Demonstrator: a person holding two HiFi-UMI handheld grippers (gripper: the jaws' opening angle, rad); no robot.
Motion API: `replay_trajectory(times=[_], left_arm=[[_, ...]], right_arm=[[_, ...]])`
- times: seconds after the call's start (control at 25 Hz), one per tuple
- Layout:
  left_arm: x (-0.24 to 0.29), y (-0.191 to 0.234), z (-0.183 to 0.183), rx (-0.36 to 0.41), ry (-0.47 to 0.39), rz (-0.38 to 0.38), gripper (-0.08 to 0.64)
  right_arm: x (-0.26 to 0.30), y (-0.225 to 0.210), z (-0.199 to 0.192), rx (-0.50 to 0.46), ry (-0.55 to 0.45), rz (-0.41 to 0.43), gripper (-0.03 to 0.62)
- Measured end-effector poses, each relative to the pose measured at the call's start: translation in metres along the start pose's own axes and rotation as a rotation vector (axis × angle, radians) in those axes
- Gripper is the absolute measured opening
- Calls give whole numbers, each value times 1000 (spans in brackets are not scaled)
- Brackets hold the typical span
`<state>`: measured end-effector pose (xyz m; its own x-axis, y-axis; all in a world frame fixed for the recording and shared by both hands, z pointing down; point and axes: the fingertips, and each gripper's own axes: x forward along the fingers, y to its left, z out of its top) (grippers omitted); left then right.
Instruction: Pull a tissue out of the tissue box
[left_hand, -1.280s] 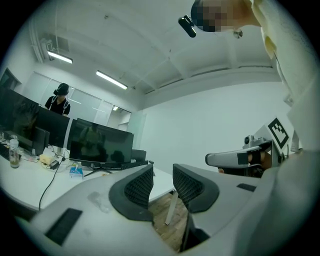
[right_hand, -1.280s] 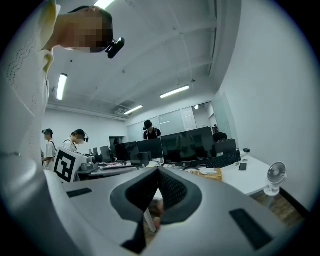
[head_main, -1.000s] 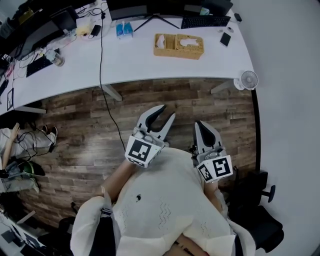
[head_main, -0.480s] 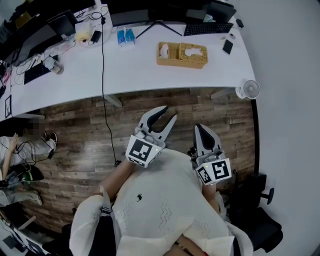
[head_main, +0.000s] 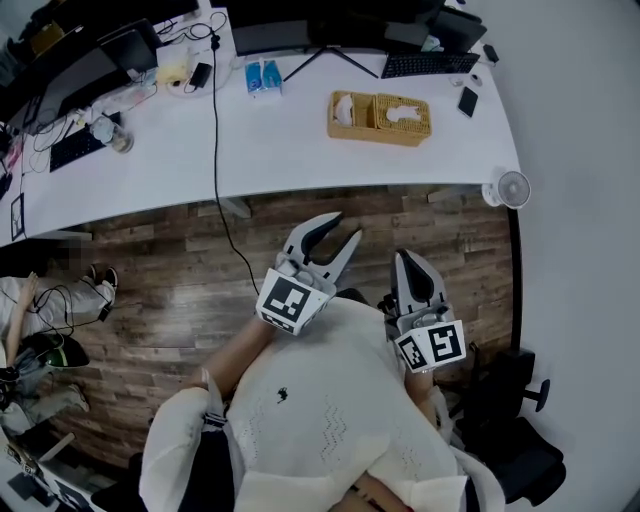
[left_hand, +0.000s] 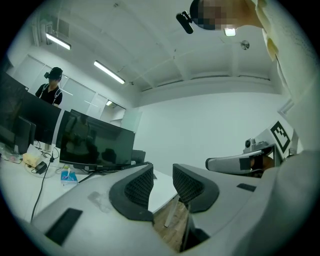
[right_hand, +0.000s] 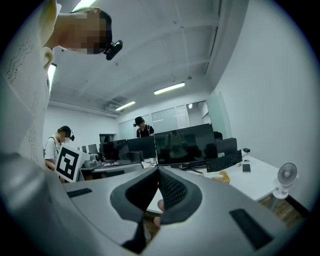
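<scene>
Tissue box: one wicker tissue box (head_main: 362, 121) on the white desk (head_main: 280, 140), at its right-hand part, well apart from both my grippers; wood floor (head_main: 170, 270) lies between us
Long axis: it runs left to right across the head view, roughly along the desk's near edge, the right end dipping slightly towards me
Compartments: two, side by side; a narrow one at the left with something white in it, a wider one at the right
Tissue: one white tissue (head_main: 403, 113) showing in the top opening of the wider compartment; untouched
Left gripper (head_main: 338, 228): my fingers (left_hand: 139, 186) stand apart with a clear gap; nothing between them; held level over the floor, pointing at the desk
Right gripper (head_main: 409, 259): my fingers (right_hand: 175, 190) meet at the tips; nothing gripped; it sits just right of the left one, also aimed at the desk
Grippers counted: two, each with one marker cube
Also on the desk: one keyboard (head_main: 430, 64); one phone (head_main: 468, 101); two blue packets (head_main: 264, 77)
Fan (head_main: 513, 188): one, at the desk's right end
</scene>
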<state>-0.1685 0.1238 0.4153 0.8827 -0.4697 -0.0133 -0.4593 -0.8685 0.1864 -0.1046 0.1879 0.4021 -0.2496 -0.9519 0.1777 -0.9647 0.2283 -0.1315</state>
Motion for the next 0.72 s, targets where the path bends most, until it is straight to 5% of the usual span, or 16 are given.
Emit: replay_trajectory(times=[0.72], left_arm=[[15,43,-4,10,25,19,123]], right_arm=[[46,-19,-3,54,-1,-15,2]])
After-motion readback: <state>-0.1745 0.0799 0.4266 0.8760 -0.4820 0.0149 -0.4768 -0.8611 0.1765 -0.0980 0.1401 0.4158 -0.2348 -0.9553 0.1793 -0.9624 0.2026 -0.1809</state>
